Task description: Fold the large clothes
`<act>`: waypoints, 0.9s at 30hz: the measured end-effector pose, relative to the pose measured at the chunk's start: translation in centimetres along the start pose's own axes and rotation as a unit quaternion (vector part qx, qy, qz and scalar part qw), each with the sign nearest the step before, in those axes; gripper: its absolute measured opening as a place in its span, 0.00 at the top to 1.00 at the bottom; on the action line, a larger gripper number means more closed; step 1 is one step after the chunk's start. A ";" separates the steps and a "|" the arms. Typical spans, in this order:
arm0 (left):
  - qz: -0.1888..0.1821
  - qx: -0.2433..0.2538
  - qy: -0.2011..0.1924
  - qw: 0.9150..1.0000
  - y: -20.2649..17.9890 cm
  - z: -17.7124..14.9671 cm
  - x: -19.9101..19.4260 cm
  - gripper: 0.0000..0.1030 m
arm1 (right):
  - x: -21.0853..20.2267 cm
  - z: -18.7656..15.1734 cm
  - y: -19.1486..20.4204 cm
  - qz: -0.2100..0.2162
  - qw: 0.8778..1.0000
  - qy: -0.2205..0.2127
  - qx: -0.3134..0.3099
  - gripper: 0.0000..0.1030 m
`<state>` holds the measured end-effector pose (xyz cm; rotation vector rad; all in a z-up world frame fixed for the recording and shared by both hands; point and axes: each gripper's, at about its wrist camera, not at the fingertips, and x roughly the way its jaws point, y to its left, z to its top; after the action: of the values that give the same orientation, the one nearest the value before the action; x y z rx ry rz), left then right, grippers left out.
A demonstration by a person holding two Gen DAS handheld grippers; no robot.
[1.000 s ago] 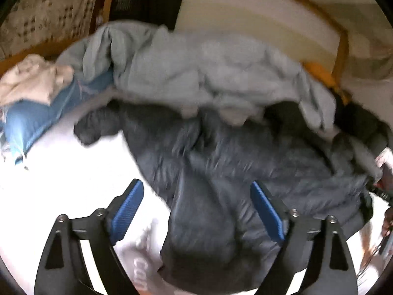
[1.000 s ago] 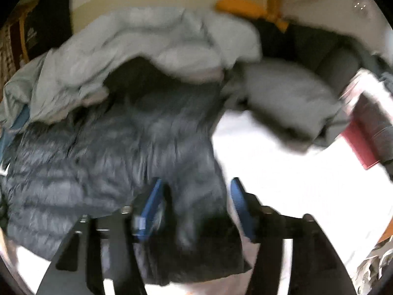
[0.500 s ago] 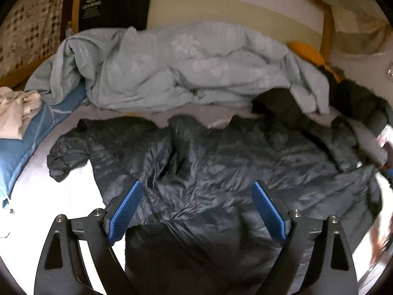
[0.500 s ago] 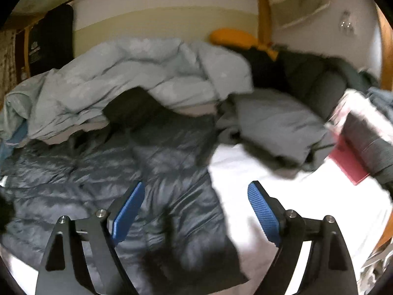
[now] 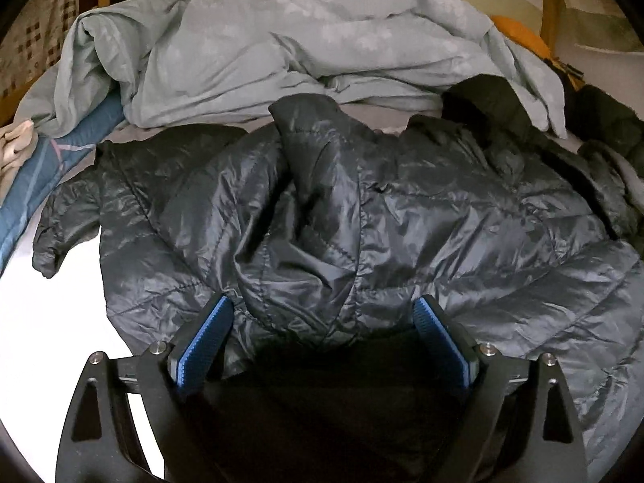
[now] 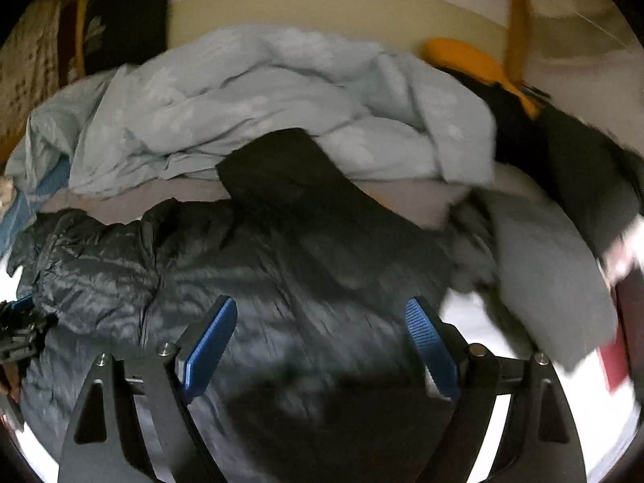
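Left wrist view: a dark grey quilted puffer jacket (image 5: 362,221) of shiny, crinkled nylon lies spread across a white bed sheet (image 5: 52,310), stitched in wide panels, with one sleeve (image 5: 60,225) trailing to the left and a fold of fabric standing up along its middle. The left gripper (image 5: 322,346) hangs just above the jacket's near hem, its ribbed blue pads (image 5: 203,346) spread wide with nothing between them. Behind the jacket a pale grey-blue duvet with a faint floral print (image 5: 314,48) is heaped in soft rumpled folds, touching the jacket's far edge. At the left lie a blue pillow (image 5: 44,161) and a cream cloth (image 5: 14,145). A beige headboard with an orange-brown wooden frame (image 5: 549,4) closes the far side.

Right wrist view, partly motion-blurred: the right gripper (image 6: 320,342) is also spread apart and empty, over the jacket's right half. A flat grey cushion (image 6: 551,277) lies to the right of the jacket, an orange object (image 6: 467,58) rests near the headboard, and a dark garment (image 6: 579,153) is piled beside it.
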<state>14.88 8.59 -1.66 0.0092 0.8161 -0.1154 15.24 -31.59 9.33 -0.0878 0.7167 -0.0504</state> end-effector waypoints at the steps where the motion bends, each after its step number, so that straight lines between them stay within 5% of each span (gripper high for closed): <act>1: 0.002 -0.002 0.000 1.000 0.0 0.0 0.1 0.09 | 1.3 1.2 1.1 0.004 1.000 0.008 -0.011 0.16; 10: 0.000 -0.022 0.016 1.000 0.5 -0.1 0.9 0.03 | 13.1 9.7 10.5 0.016 0.996 0.064 -0.057 0.16; 20: -0.015 -0.034 0.022 0.999 0.9 -0.1 1.0 0.03 | 23.4 12.3 14.5 -0.151 0.979 0.055 -0.128 0.18; 21: -0.017 -0.035 0.022 0.999 0.9 -0.1 1.0 0.03 | 23.8 12.4 14.5 -0.153 0.977 0.055 -0.134 0.34; 22: -0.022 -0.036 0.022 0.999 1.1 0.0 0.9 0.03 | 24.0 12.3 14.2 -0.144 0.977 0.061 -0.141 0.68; 23: -0.030 -0.037 0.024 0.999 1.3 0.1 0.8 0.03 | 24.0 12.2 13.8 -0.128 0.979 0.073 -0.142 0.89; 24: -0.039 -0.040 0.026 0.998 1.5 0.3 0.7 0.03 | 23.7 12.1 13.2 -0.116 0.981 0.081 -0.135 0.97; 27: -0.068 -0.082 0.028 0.994 3.0 0.9 -0.1 0.03 | 19.9 12.6 11.5 -0.082 0.991 0.031 -0.102 0.97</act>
<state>15.79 11.52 -1.07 -0.1994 0.8802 -0.1775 38.67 -20.87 4.66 -0.3419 0.7750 -0.1369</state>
